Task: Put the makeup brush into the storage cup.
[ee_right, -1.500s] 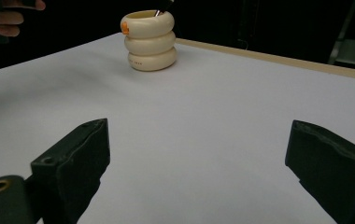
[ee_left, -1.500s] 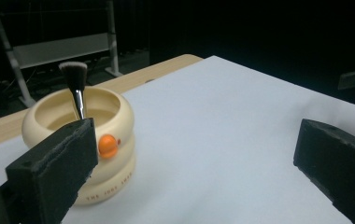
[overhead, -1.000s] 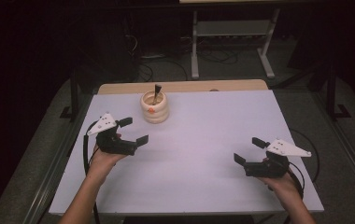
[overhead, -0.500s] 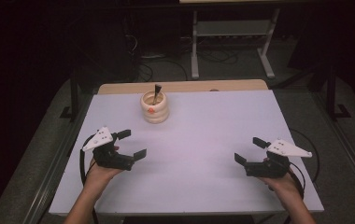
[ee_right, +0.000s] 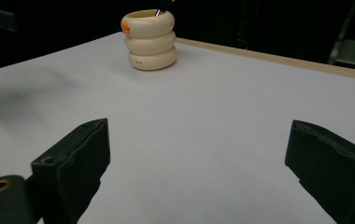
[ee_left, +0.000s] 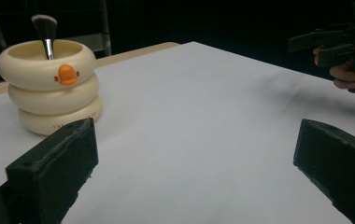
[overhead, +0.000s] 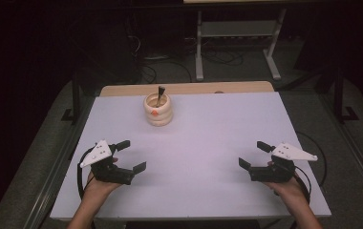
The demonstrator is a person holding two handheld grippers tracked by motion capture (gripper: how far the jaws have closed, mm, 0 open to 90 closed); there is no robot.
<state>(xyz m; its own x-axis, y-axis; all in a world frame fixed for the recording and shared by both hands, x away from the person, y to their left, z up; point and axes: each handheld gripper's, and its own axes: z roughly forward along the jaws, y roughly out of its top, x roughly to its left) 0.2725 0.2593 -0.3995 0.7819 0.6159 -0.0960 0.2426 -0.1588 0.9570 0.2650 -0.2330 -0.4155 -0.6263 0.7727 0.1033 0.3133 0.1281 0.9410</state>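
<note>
A cream holder (overhead: pixel 158 110) made of three stacked rings, with a small orange mark, stands near the table's far edge, left of centre. A makeup brush (overhead: pixel 161 93) sticks up out of it, bristles on top. The holder (ee_left: pixel 49 86) and brush (ee_left: pixel 46 31) appear at the upper left of the left gripper view, and the holder (ee_right: pixel 150 39) at the top of the right gripper view. My left gripper (overhead: pixel 131 155) is open over the near left of the table. My right gripper (overhead: pixel 254 155) is open over the near right. Neither holds anything.
The white table top (overhead: pixel 203 143) has a wooden strip (overhead: pixel 184 88) along its far edge. Beyond it, in the dark, stand a metal rack (overhead: pixel 237 36) and floor cables (overhead: pixel 160 67). The other hand and gripper (ee_left: pixel 348 46) show far right in the left gripper view.
My left gripper has drawn back toward the near edge of the table and stays open. The right gripper has barely shifted.
</note>
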